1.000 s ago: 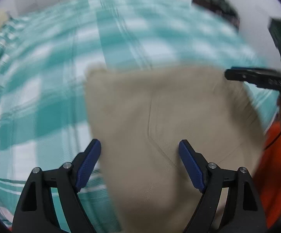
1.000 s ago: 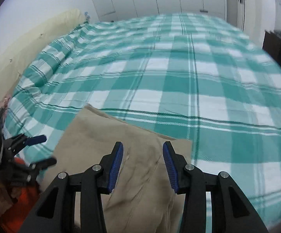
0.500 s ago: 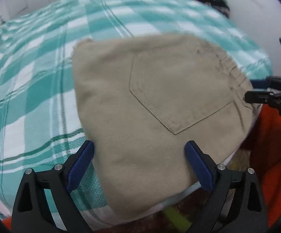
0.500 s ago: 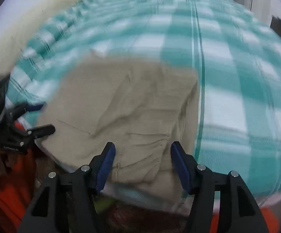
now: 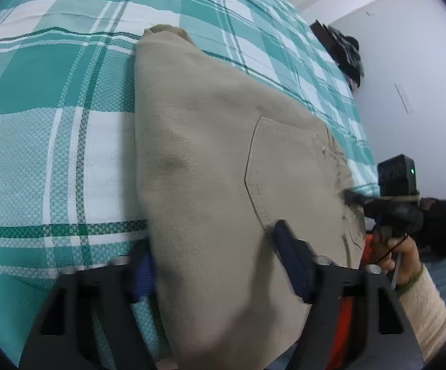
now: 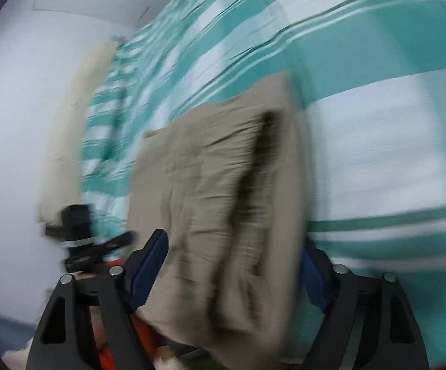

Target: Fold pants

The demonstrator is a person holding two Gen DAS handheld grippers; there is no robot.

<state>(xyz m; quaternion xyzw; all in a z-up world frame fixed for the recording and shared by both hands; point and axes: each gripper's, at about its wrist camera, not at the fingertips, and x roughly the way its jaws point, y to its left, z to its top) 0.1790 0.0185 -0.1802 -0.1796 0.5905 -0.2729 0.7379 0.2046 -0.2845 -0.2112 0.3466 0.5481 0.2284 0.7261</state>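
- Folded khaki pants (image 5: 210,191) lie at the edge of the checked bedspread (image 5: 53,98)
- Left gripper (image 5: 216,265) jaws closing around the fold
- Right gripper (image 6: 232,265) jaws opening, straddling the pants

Both grippers dropped onto the pants (image 5: 210,166); views rolled.
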